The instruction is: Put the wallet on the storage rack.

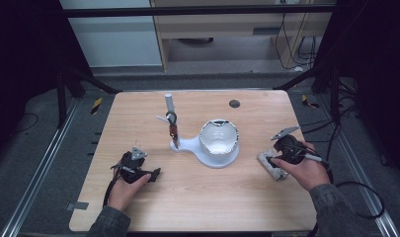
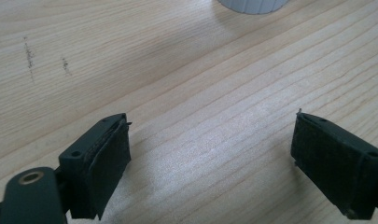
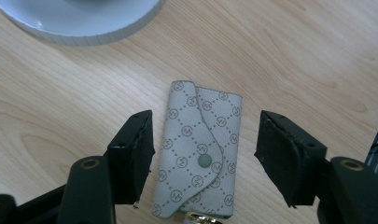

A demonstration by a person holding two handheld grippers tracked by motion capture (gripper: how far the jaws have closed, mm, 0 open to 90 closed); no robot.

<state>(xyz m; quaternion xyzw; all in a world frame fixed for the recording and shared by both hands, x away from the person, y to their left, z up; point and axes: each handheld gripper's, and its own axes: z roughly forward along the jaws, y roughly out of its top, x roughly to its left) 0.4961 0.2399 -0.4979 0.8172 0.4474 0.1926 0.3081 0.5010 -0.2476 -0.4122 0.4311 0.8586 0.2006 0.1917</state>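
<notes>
A small grey key pouch (image 3: 196, 154) with a monogram pattern and a snap button lies flat on the wooden table (image 1: 197, 197), right of a white stand (image 1: 219, 138). My right gripper (image 3: 204, 126) hovers over the pouch, its jaws on either side with a gap at each pad, so it is open. In the high view the right gripper (image 1: 275, 159) sits above the pouch (image 1: 267, 167) at the table's right. My left gripper (image 2: 212, 123) is open over bare wood at the front left (image 1: 154, 174), with nothing between its jaws.
The white stand has a round bowl-like cup and a thin upright post (image 1: 172, 121) with small items hanging on it. Its base edge (image 3: 84, 23) lies just beyond the pouch. A dark round spot (image 1: 234, 103) marks the far table. Metal rails flank the table.
</notes>
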